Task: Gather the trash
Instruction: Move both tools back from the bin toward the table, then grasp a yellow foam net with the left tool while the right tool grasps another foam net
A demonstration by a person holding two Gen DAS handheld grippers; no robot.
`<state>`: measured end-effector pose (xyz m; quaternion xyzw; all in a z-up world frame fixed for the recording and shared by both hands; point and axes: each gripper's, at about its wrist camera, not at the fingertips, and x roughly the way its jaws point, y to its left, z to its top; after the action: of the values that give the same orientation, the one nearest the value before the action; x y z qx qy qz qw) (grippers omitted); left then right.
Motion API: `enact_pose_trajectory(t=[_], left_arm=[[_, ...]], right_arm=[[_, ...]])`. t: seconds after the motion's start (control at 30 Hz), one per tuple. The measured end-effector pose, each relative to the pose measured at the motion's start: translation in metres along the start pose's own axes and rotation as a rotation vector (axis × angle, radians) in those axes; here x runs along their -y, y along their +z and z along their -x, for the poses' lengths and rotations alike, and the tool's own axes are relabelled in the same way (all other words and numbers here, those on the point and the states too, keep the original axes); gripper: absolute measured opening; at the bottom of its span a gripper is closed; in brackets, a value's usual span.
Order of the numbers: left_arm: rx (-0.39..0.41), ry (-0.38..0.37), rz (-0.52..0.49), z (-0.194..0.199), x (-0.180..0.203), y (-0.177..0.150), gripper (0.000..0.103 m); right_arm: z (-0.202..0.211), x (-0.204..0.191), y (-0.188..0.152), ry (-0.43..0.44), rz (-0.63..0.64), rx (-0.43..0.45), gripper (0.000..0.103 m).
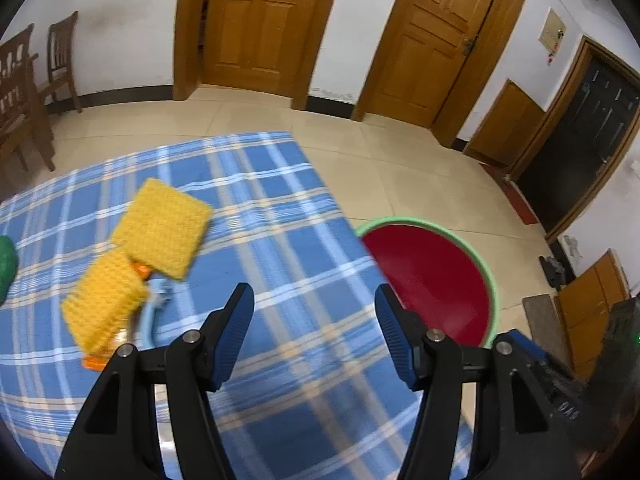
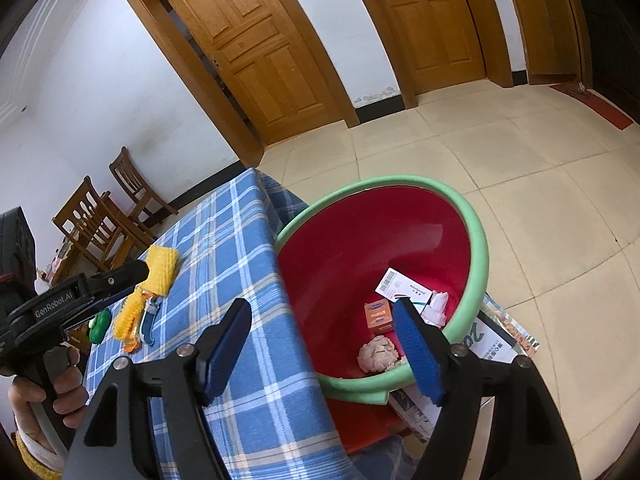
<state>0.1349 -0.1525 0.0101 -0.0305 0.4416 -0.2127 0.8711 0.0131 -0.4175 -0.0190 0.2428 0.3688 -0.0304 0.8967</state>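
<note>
A red basin with a green rim (image 2: 478, 240) stands beside the table's right edge and holds a white barcode card (image 2: 400, 286), an orange box (image 2: 378, 314), white paper (image 2: 436, 308) and a crumpled wad (image 2: 378, 354). It also shows in the left wrist view (image 1: 494, 280). My right gripper (image 2: 324, 320) is open and empty above the table edge and basin. My left gripper (image 1: 314, 300) is open and empty above the blue plaid tablecloth (image 1: 280, 264). Two yellow knitted cloths (image 1: 160, 228) lie on the cloth over an orange thing and a light blue tool (image 1: 154, 312).
A green object (image 1: 6, 264) sits at the table's left edge. Wooden chairs (image 1: 24, 92) stand at the far left by the wall. Printed papers (image 2: 496, 340) lie under the basin. Two wooden doors (image 1: 256, 20) and tiled floor lie beyond the table.
</note>
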Motion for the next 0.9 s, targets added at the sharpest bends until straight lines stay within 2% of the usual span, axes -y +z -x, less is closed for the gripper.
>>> enact_pose_trajectory(t=[0.43, 0.6, 0.77, 0.9], left_arm=[[0.041, 0.148, 0.075, 0.01, -0.076, -0.001, 0.063], [0.028, 0.197, 0.115, 0.006, -0.109, -0.003, 0.063], [0.011, 0.225, 0.139, -0.001, -0.131, -0.008, 0.063], [0.002, 0.217, 0.167, -0.005, -0.145, -0.013, 0.063]], right_arm=[[-0.004, -0.016, -0.003, -0.016, 0.025, -0.024, 0.077], [-0.005, -0.023, 0.0, -0.033, 0.03, -0.028, 0.078], [-0.006, -0.028, 0.002, -0.044, 0.033, -0.034, 0.078], [-0.007, -0.038, 0.003, -0.049, 0.052, -0.041, 0.078]])
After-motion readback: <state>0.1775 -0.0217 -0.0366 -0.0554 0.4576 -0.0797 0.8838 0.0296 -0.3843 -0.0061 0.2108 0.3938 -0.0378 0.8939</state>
